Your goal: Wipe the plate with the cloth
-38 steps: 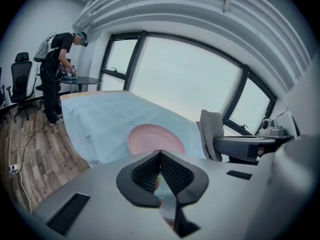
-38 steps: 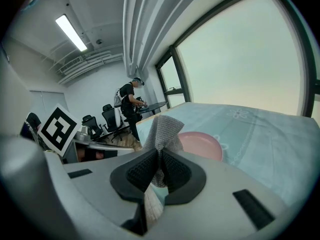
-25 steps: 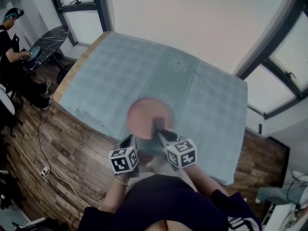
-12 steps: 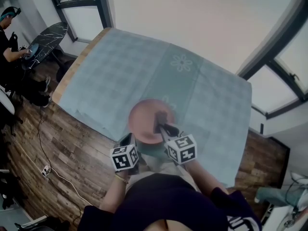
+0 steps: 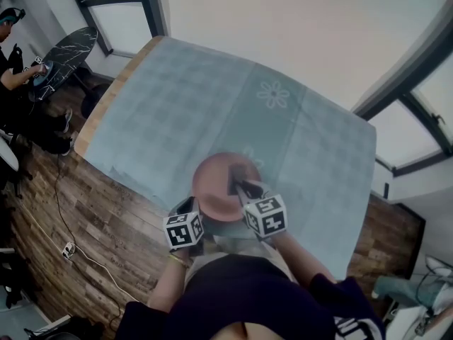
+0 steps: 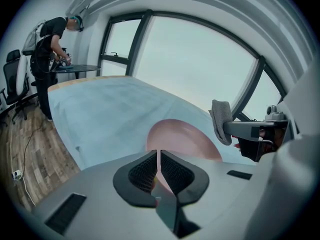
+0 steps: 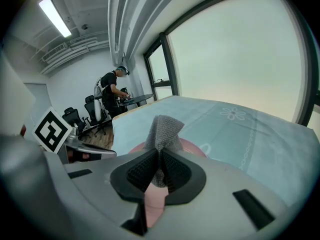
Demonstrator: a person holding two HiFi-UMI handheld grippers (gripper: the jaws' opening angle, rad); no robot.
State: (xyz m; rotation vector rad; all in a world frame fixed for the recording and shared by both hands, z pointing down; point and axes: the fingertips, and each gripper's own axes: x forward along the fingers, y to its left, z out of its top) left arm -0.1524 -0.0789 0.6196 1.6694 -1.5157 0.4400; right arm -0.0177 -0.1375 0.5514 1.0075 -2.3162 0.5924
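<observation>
A pink plate [image 5: 221, 188] is at the near edge of the cloth-covered table. My left gripper [image 5: 195, 205] is shut on the plate's near-left rim; in the left gripper view the plate [image 6: 186, 137] runs out from between the closed left gripper [image 6: 158, 171]. My right gripper [image 5: 238, 183] is shut on a bunched grey cloth [image 5: 242, 171] over the plate's right part. The cloth [image 7: 163, 128] sticks up from the right gripper [image 7: 159, 172], with the plate [image 7: 192, 145] showing pink behind it. From the left gripper view the cloth [image 6: 221, 120] hangs beside the plate.
A pale blue-green checked tablecloth [image 5: 184, 112] with a flower print [image 5: 272, 94] covers the table. Wood floor [image 5: 78, 218] lies to the left with a cable on it. A person [image 5: 14, 41] stands at a dark round table [image 5: 67, 52] far left. Windows surround the room.
The head camera has shifted a little. My right gripper with the cloth has edged slightly farther over the plate. The left gripper keeps its hold on the rim.
</observation>
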